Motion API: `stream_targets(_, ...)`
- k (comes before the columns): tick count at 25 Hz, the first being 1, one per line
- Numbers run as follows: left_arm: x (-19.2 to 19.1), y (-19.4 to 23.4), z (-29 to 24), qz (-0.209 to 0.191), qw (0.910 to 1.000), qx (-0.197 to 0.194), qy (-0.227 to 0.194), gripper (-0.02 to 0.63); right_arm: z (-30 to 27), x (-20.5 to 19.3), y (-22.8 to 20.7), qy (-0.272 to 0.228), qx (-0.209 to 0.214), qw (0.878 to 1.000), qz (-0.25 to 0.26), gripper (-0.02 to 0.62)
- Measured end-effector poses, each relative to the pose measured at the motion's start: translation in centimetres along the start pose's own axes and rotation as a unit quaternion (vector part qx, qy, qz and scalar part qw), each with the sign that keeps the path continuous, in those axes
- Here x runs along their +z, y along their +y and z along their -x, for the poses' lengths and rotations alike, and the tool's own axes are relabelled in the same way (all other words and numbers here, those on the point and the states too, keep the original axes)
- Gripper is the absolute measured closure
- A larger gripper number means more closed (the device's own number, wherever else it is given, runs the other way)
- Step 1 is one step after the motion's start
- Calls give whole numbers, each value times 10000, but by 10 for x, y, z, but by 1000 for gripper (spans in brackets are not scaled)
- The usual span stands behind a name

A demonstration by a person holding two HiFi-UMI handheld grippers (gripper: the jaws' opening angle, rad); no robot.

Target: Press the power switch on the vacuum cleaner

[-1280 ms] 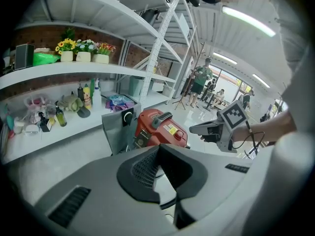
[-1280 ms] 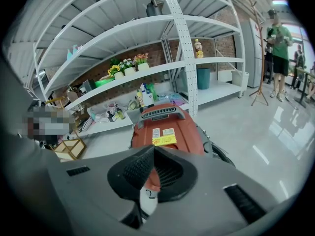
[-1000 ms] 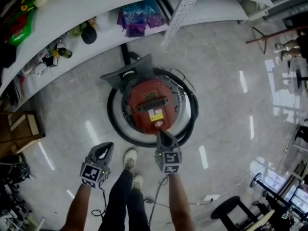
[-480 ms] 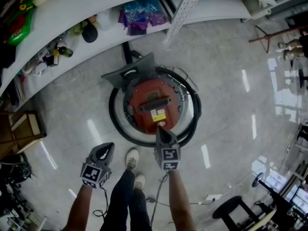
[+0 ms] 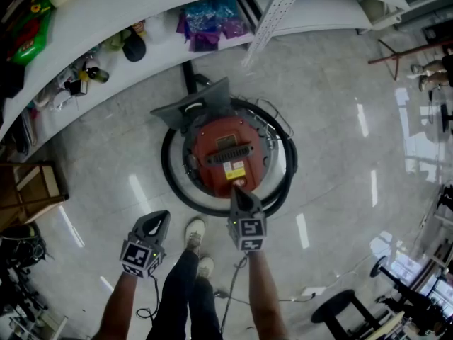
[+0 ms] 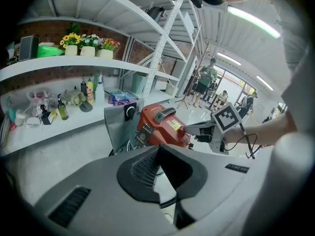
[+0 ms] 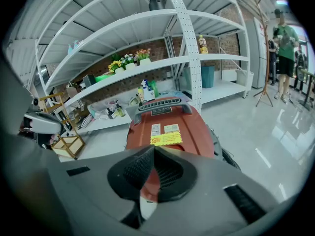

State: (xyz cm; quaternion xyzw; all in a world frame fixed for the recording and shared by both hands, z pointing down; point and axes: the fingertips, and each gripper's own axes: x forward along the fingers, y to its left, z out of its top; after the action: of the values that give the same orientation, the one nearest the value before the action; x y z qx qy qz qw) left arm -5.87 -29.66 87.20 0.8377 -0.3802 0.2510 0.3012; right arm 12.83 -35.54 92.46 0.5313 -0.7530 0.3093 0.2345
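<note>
The red vacuum cleaner (image 5: 226, 151) sits on the floor inside its coiled black hose (image 5: 170, 183). It has a black handle (image 5: 226, 153) and a yellow label (image 5: 234, 170). My right gripper (image 5: 238, 188) is shut, and its tip rests on the vacuum's near end just below the label. In the left gripper view, the right gripper (image 6: 184, 129) touches a red part of the vacuum (image 6: 160, 127). The right gripper view shows its own shut jaws (image 7: 153, 147) over the red body (image 7: 170, 127). The switch itself is hidden under the tip. My left gripper (image 5: 157, 218) is shut and empty, held back left of the vacuum.
A white shelf (image 5: 106, 20) with bottles and purple bags (image 5: 209, 23) runs behind the vacuum. A grey box (image 5: 195, 105) stands against its far side. The person's shoes (image 5: 191, 234) are between the grippers. A wooden crate (image 5: 28, 190) is at left and a black stool (image 5: 340, 307) at lower right.
My right gripper has edged slightly forward onto the vacuum's near end. The left gripper has stayed where it was.
</note>
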Motion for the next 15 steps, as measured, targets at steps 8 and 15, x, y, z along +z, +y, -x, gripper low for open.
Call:
stream_targets(8,0,-4,-4,15,10000,-15,-5,598,0,0,0,23,21,10000,35,583)
stream_targets(15,-3,-5,-5,24,10000,8,20,598,-1,1,2,54,59,9998,172,583)
